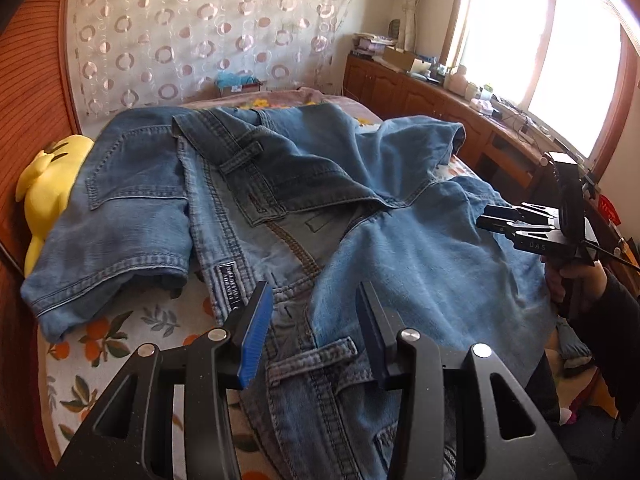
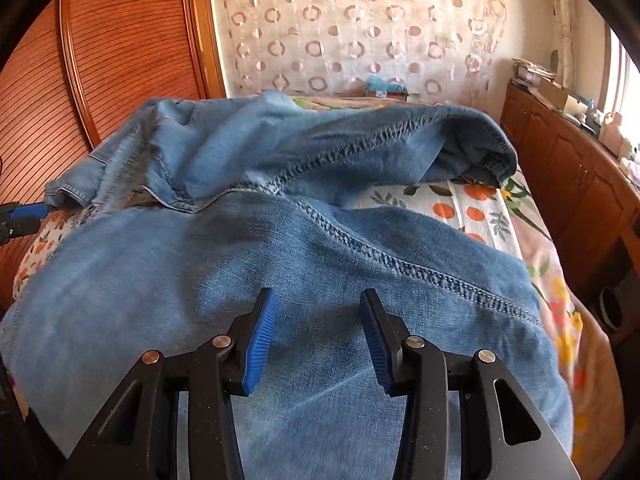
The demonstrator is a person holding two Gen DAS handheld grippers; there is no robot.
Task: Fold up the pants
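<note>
Blue denim pants (image 1: 280, 184) lie crumpled on the bed, waistband and belt loops toward the left wrist view, one leg folded over toward the far side. My left gripper (image 1: 314, 292) hovers open just over the waistband, its blue pads apart and pressing on nothing. In the right wrist view, the pants (image 2: 200, 272) spread out as a broad leg with a stitched seam. My right gripper (image 2: 319, 296) stands open above that leg with nothing clamped. The right gripper (image 1: 494, 220) also shows at the pants' right edge, held by a hand. The left gripper's tip (image 2: 20, 220) shows at the far left by the waistband.
The pants rest on a floral bedsheet (image 2: 472, 208). A yellow plush toy (image 1: 48, 184) lies at the bed's left side against a wooden panel (image 1: 32, 80). Low wooden cabinets (image 1: 420, 92) with clutter run under a bright window on the right. A patterned curtain hangs behind the bed.
</note>
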